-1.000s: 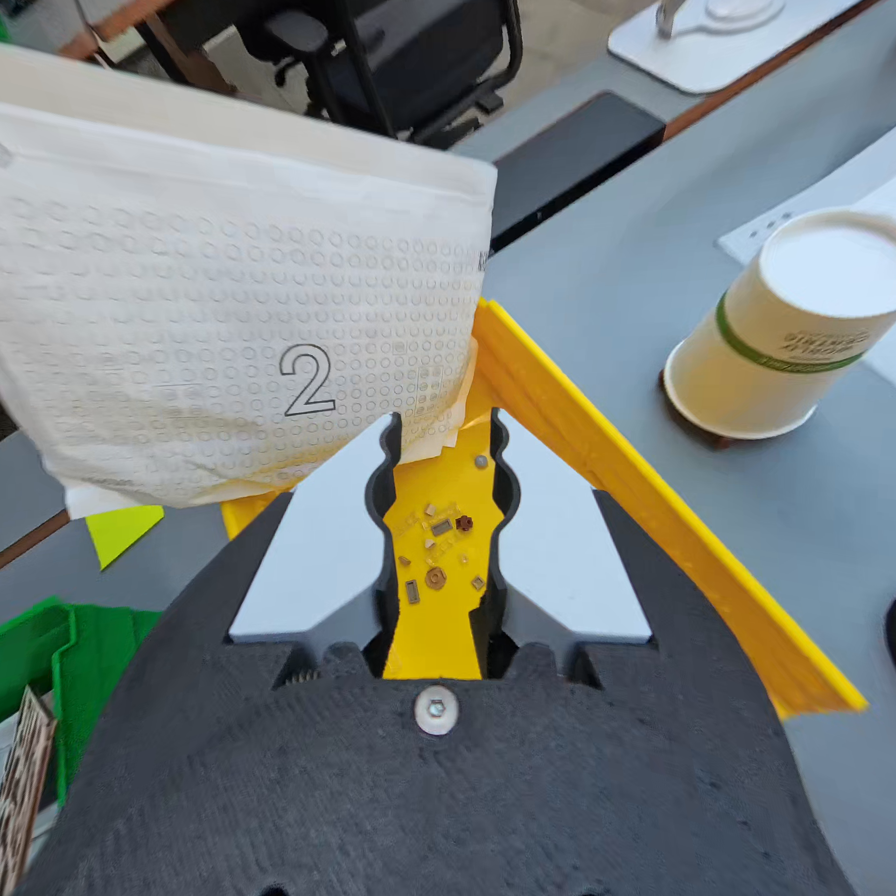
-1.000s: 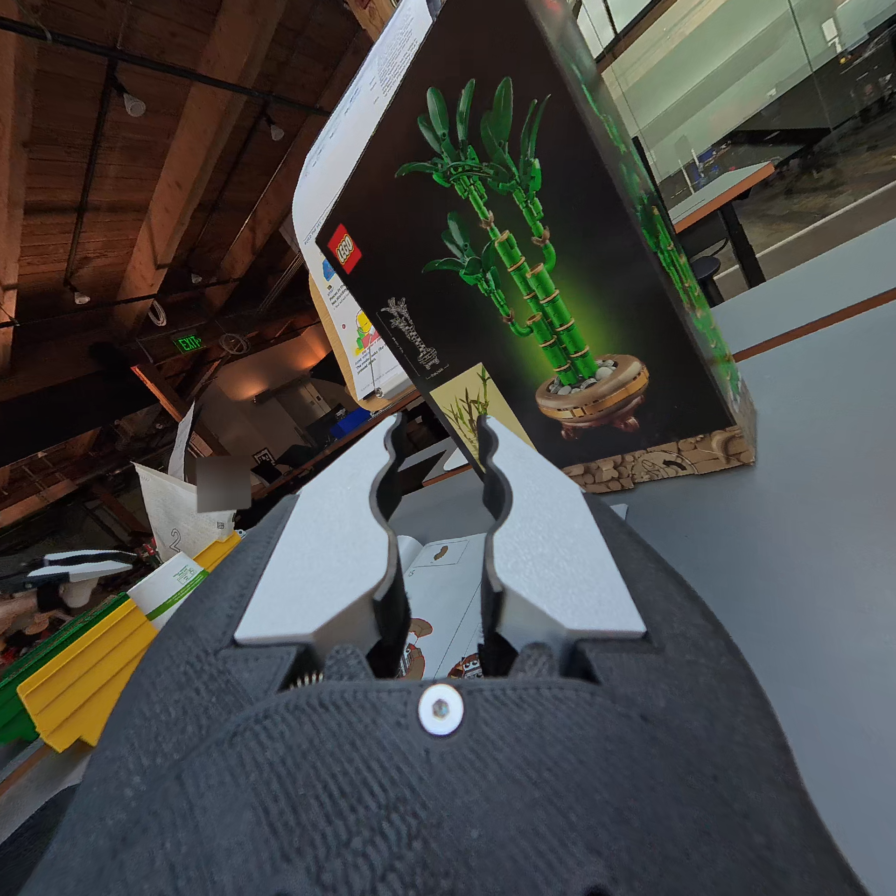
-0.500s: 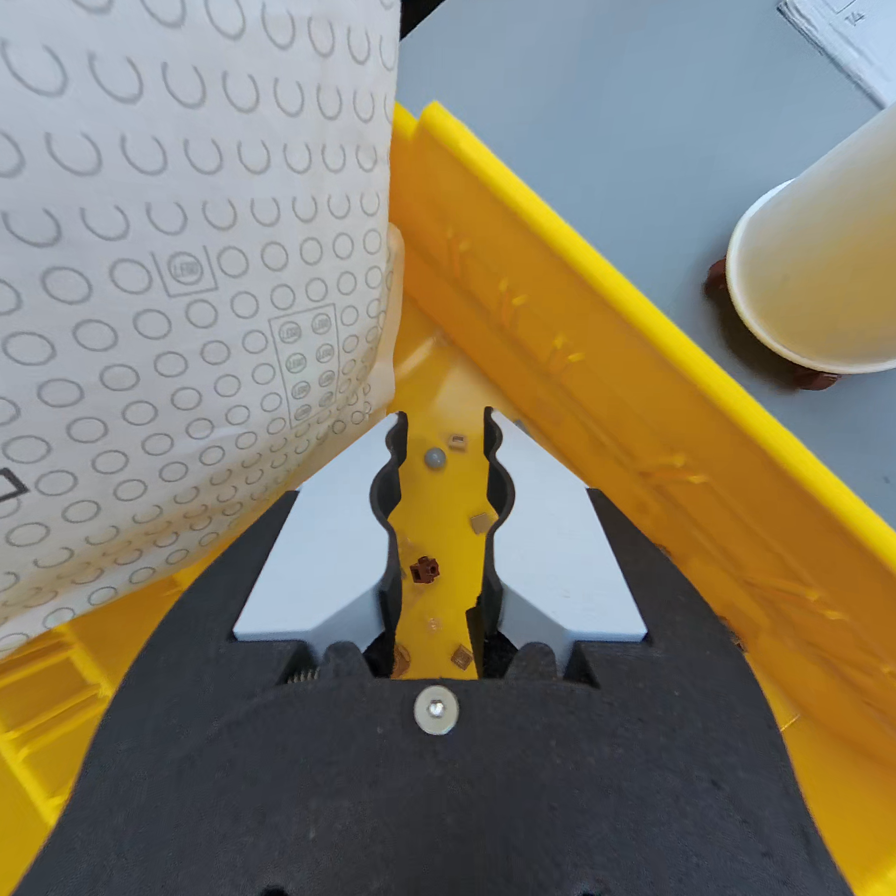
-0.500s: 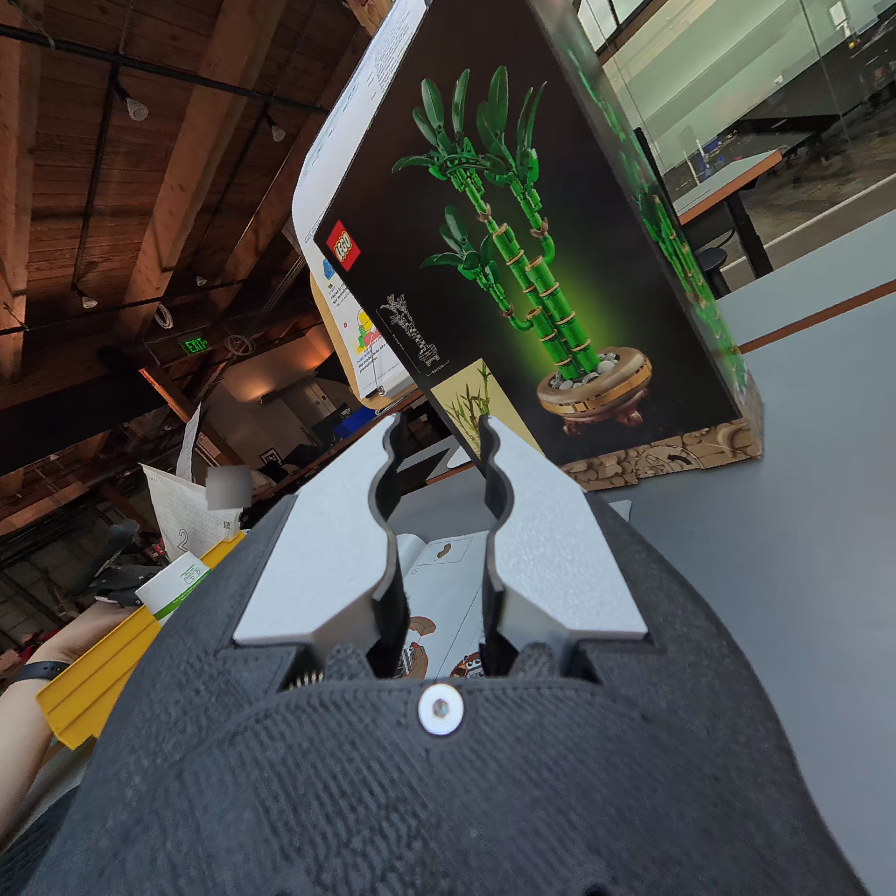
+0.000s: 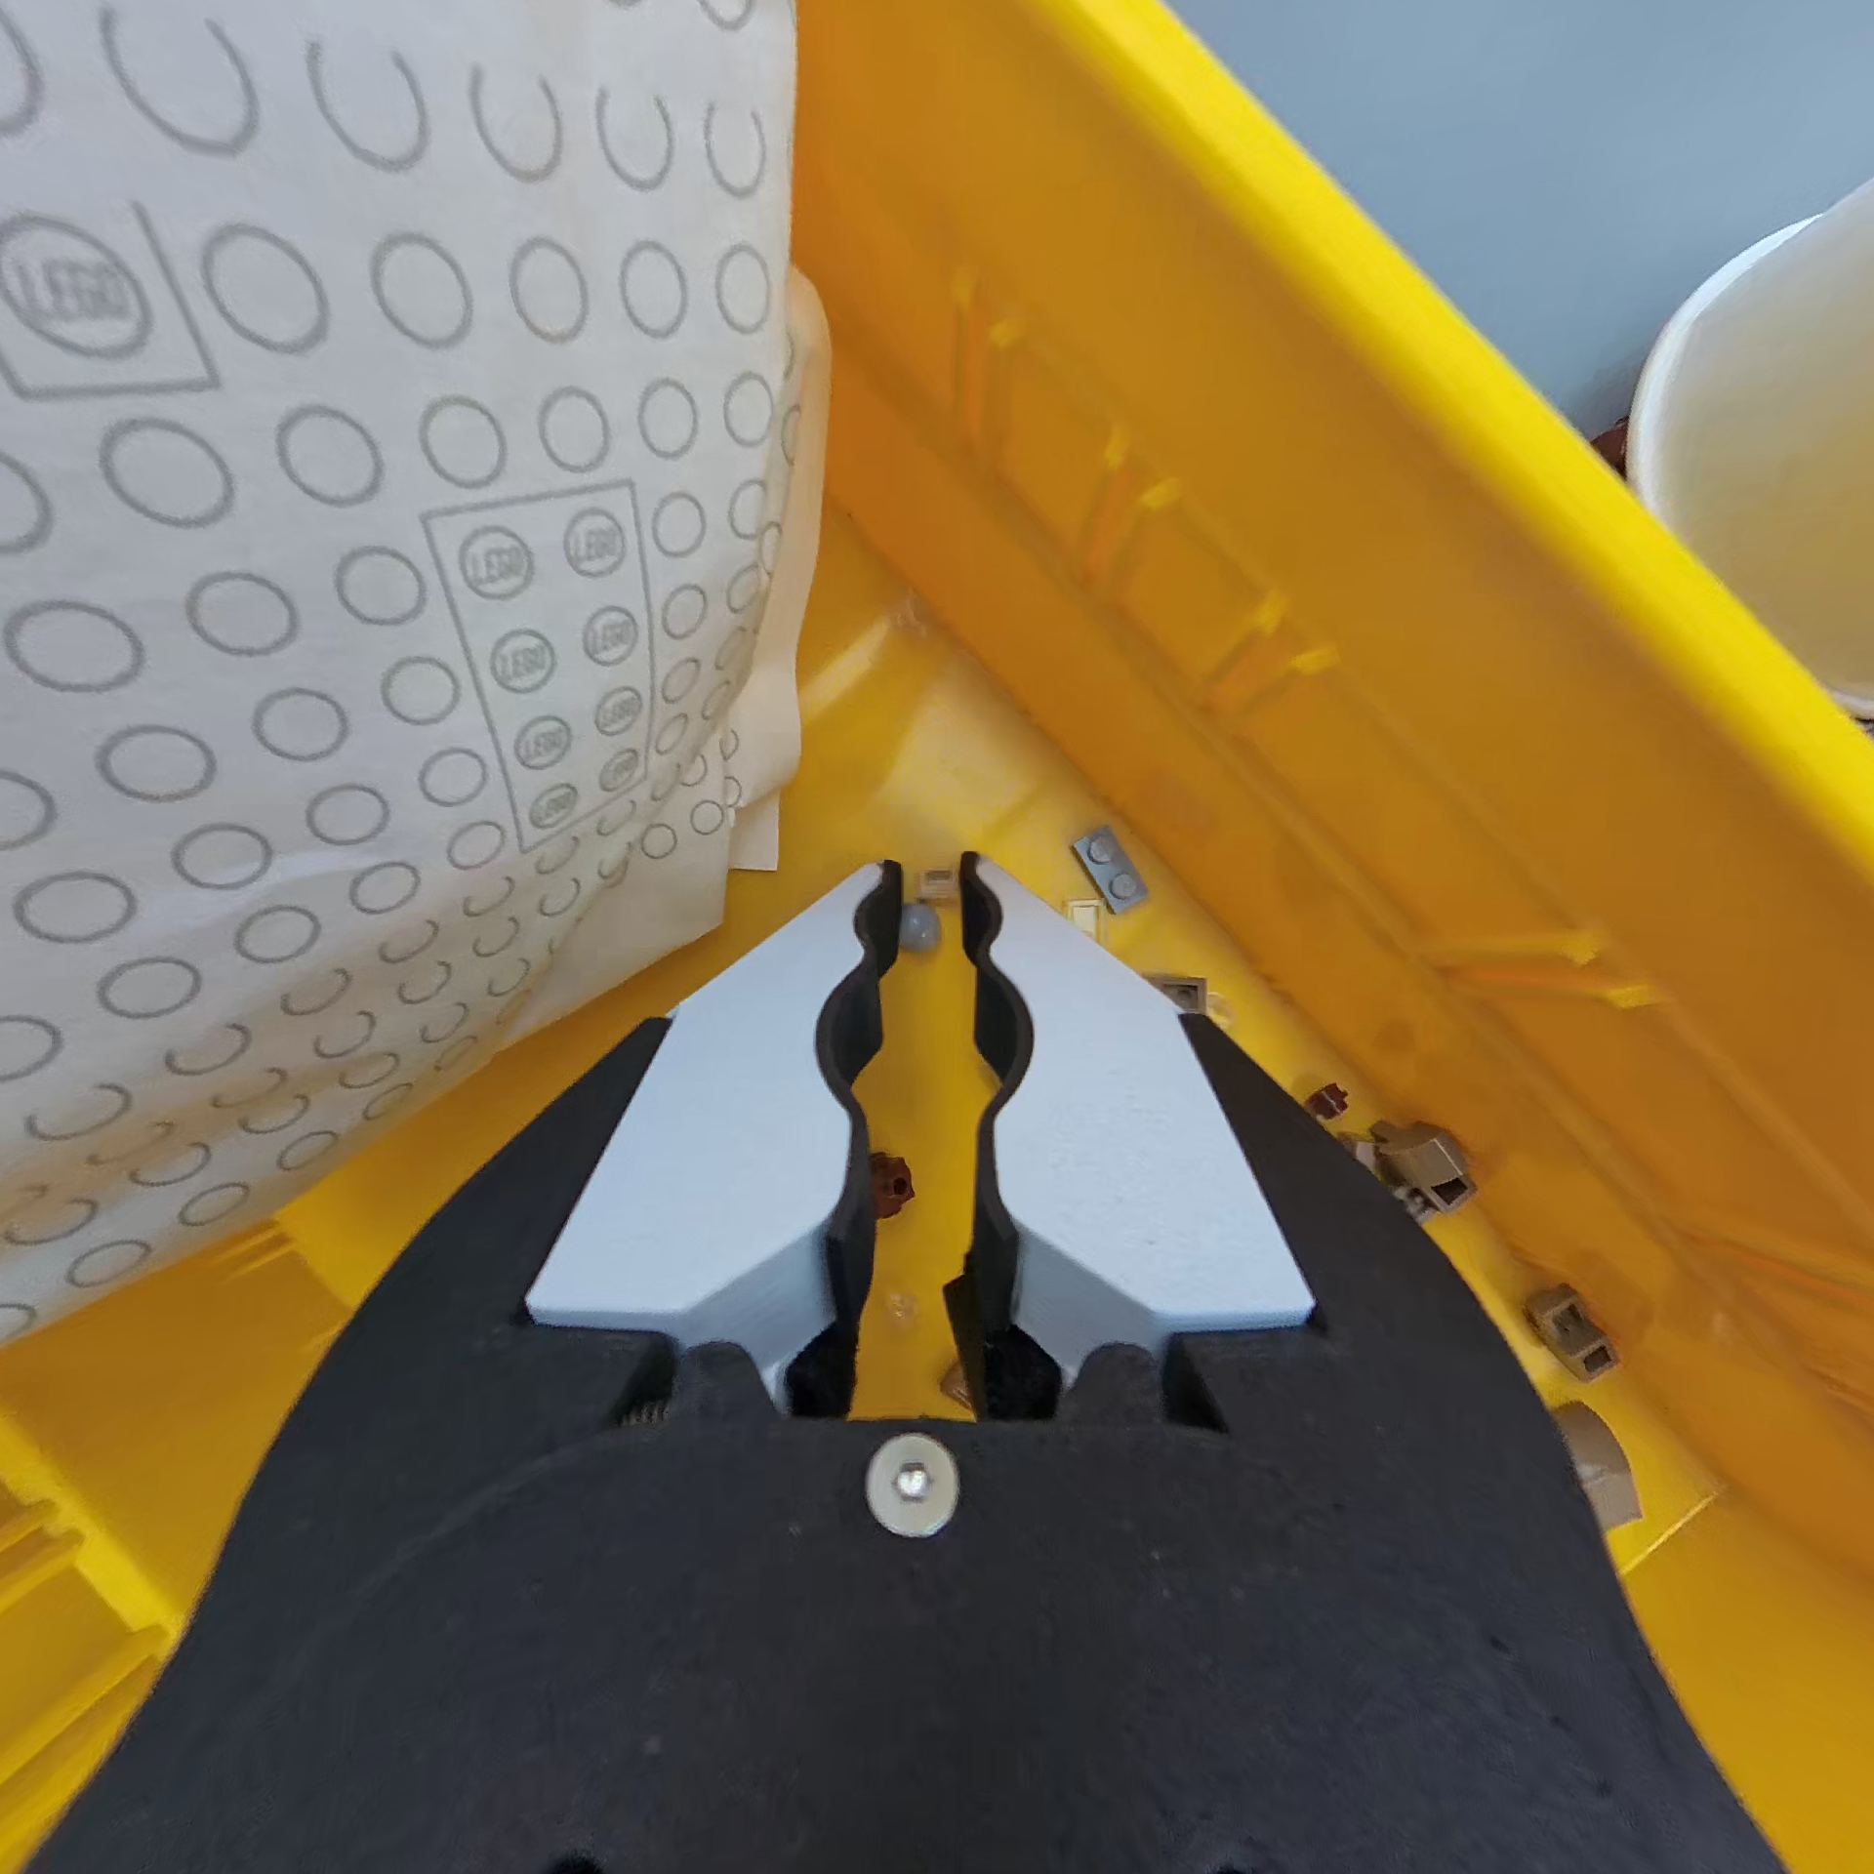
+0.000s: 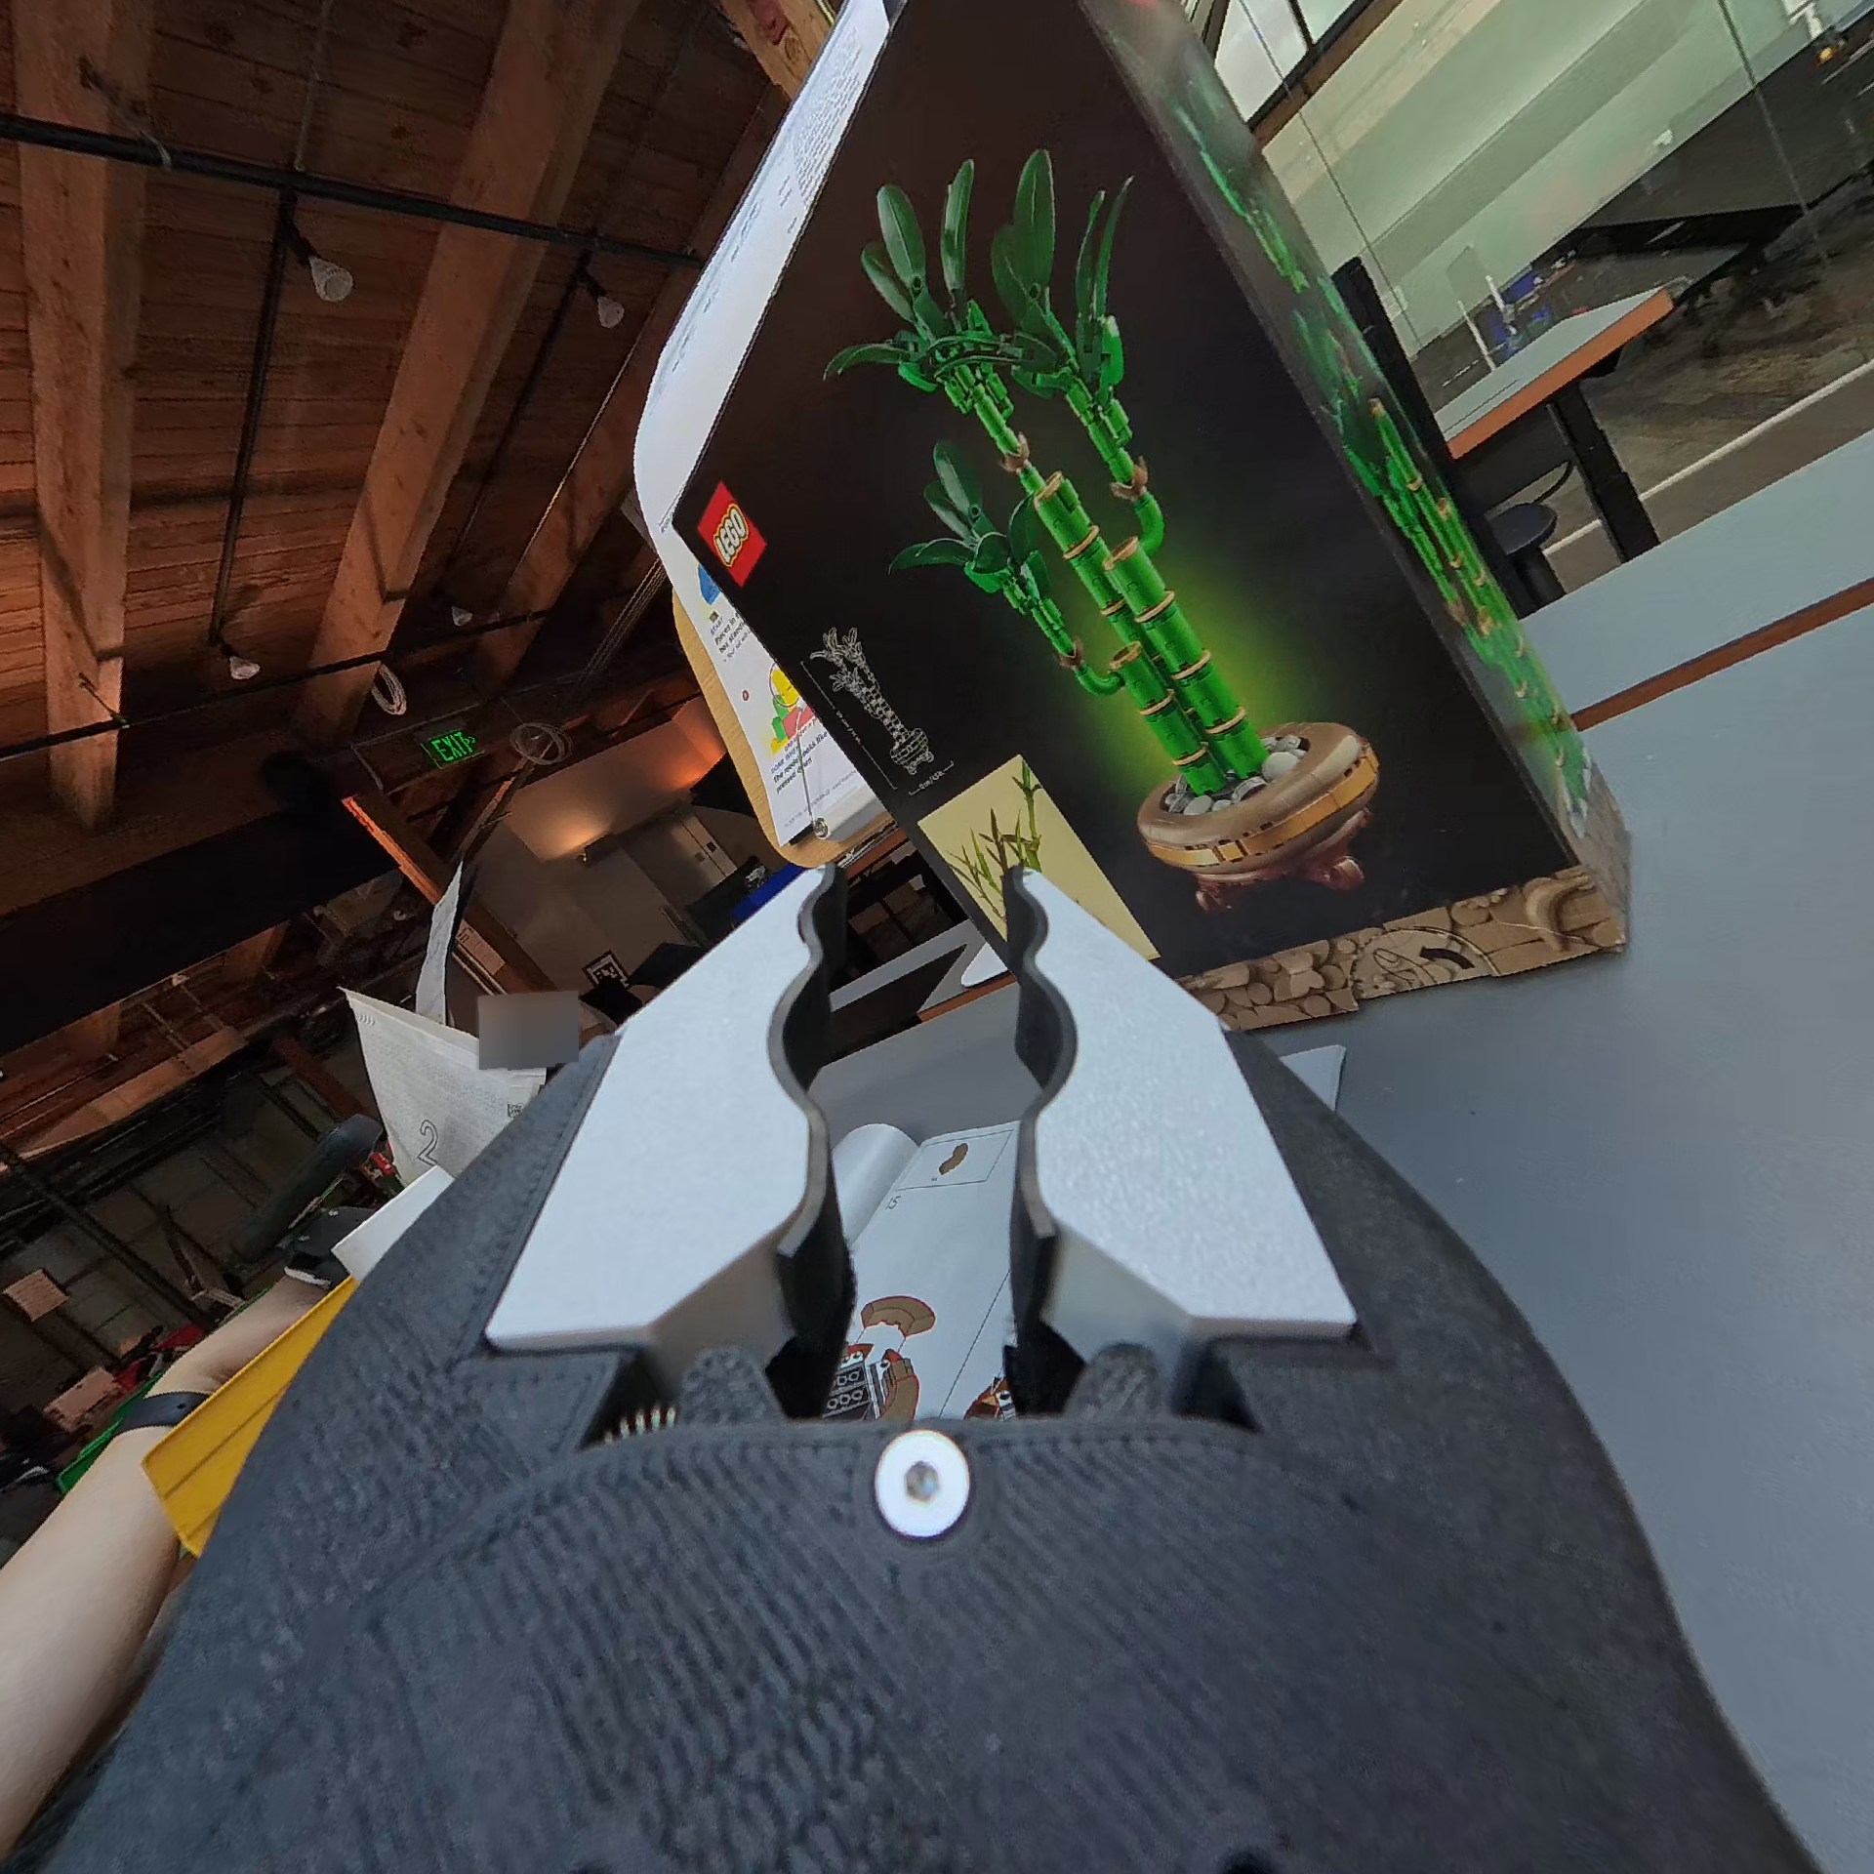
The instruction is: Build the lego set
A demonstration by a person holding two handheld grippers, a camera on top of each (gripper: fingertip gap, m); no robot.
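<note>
Fingertips of the left gripper [image 5: 928, 880] stand a narrow gap apart, holding nothing, low inside the yellow tray [image 5: 1197, 568]. Between the tips lies a small round grey piece [image 5: 919, 927], and farther back in the gap, against the left finger, a dark brown stud piece [image 5: 892, 1182]. At one o'clock from the tips a grey two-stud plate [image 5: 1112, 870] lies flat, its long axis running from eleven to five o'clock along the tray wall. Tan bricks [image 5: 1425, 1171] are scattered at three to four o'clock. A white paper parts bag [image 5: 355, 568] fills the side from nine to eleven o'clock, crowding the left finger. Beyond the wall at two o'clock a white paper cup [image 5: 1775, 477] stands on the grey table [image 5: 1521, 132]. The right gripper [image 6: 925, 884] is partly open and empty, raised over an open instruction booklet [image 6: 923, 1217]. At one o'clock the set's box [image 6: 1166, 568] stands upright on its long edge.
</note>
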